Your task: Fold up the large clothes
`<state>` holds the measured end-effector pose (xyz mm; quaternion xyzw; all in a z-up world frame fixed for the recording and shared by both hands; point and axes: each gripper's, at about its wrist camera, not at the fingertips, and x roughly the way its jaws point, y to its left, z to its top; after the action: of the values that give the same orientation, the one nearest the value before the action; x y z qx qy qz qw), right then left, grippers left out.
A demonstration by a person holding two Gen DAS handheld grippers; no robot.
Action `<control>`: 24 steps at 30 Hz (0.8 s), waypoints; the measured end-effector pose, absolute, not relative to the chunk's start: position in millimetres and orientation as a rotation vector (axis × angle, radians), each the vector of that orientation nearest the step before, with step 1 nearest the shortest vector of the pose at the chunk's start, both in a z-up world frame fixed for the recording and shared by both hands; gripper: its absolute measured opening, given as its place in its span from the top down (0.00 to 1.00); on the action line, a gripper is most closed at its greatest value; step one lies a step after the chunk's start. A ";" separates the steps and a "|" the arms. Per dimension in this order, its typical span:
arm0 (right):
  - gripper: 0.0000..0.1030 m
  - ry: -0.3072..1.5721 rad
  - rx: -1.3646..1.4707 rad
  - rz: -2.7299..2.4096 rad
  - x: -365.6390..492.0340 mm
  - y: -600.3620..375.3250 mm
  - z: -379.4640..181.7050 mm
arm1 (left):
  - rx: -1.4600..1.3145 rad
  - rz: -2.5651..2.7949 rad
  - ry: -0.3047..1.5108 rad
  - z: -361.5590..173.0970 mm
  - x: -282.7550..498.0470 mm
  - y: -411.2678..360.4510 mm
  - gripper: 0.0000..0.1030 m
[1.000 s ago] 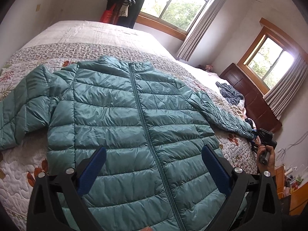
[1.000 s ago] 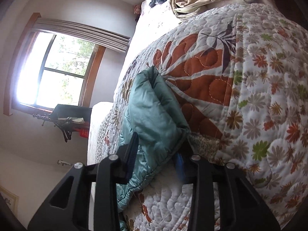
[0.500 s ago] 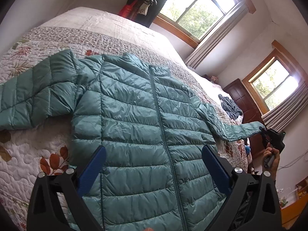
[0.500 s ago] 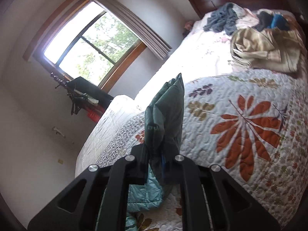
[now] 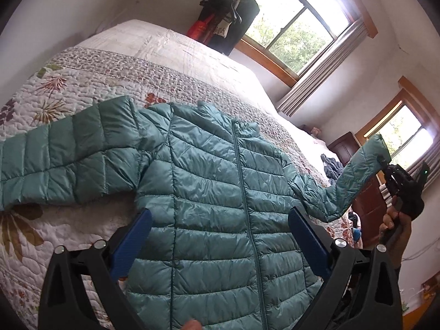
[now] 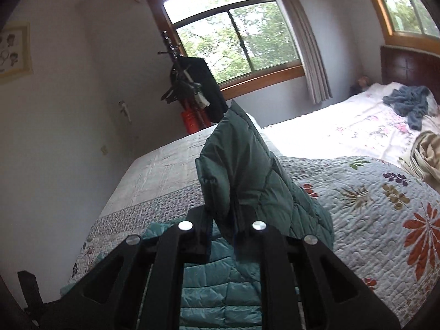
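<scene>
Ahead of the left gripper (image 5: 220, 243), whose jaws stand wide and empty, the puffy teal jacket (image 5: 214, 192) lies flat on the quilted bed (image 5: 82, 82). The right gripper (image 6: 224, 224) pinches its sleeve cuff (image 6: 233, 170), raised above the bed. It looks light, soft, slippery; seams should grip best.

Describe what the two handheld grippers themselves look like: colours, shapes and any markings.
The left gripper has a matte black frame of triangular cut-out arms, round silver screw heads at the joints, and long flat blue pads. The right gripper has the same black cut-out frame and silver screws. Seen from the left wrist view, its black body carries a small green light. No cables or sleeves show.
</scene>
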<state>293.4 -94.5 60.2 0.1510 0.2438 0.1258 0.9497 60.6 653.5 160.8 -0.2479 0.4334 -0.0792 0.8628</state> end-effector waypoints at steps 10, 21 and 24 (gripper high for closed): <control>0.89 0.596 0.084 0.438 291.6 65.8 11.0 | -0.685 -0.221 0.896 150.9 98.0 669.7 0.04; 0.88 0.822 -0.115 0.531 293.6 164.4 -96.9 | -0.793 -0.347 1.011 111.4 153.9 649.3 0.04; 0.86 0.847 -0.138 0.543 293.9 173.5 -107.6 | -0.855 -0.374 1.030 97.4 162.5 650.4 0.04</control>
<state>293.9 173.5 -107.6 -0.0661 0.4055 0.2602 0.8738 162.5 650.4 97.4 -0.3941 0.4743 -0.1724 0.7681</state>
